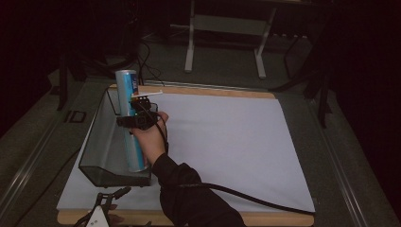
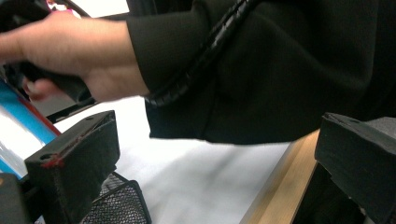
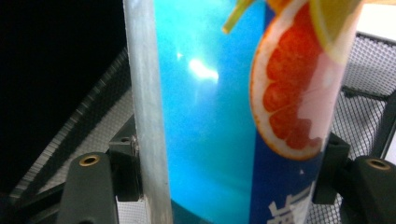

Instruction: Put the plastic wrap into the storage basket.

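A tall blue can (image 1: 131,118) is held by the right tool (image 1: 137,116), which is closed on the can about halfway up its side. In the high view the can is seen standing nearly upright, leaning a little, with its bottom end down inside a dark wire mesh basket (image 1: 97,156) and its silver top sticking up above the basket's far rim. The basket is set at the 9 o'clock side of a white sheet (image 1: 227,146) that is spread over the wooden table (image 1: 265,220). The right hand (image 1: 150,137) is wrapped around the tool's handle, and a black sleeve (image 1: 189,198) and a thick black cable (image 1: 255,198) are seen running back toward 5 o'clock. In the right gripper view the can (image 3: 210,116) is pressed between the two black jaws, one on each side, and a picture of a cut orange-red fruit (image 3: 289,93) is shown on its blue side, with the basket's mesh (image 3: 369,74) behind it. The left tool (image 1: 101,208) is kept low at the 6 o'clock edge of the table, just in front of the basket. In the left gripper view its two black jaws are held wide apart and nothing is gripped between them; the white sheet (image 2: 201,182), a corner of the mesh basket (image 2: 116,205) and the table's wooden edge (image 2: 280,186) are seen through the gap, with the right hand (image 2: 70,51) and sleeve (image 2: 280,70) above.
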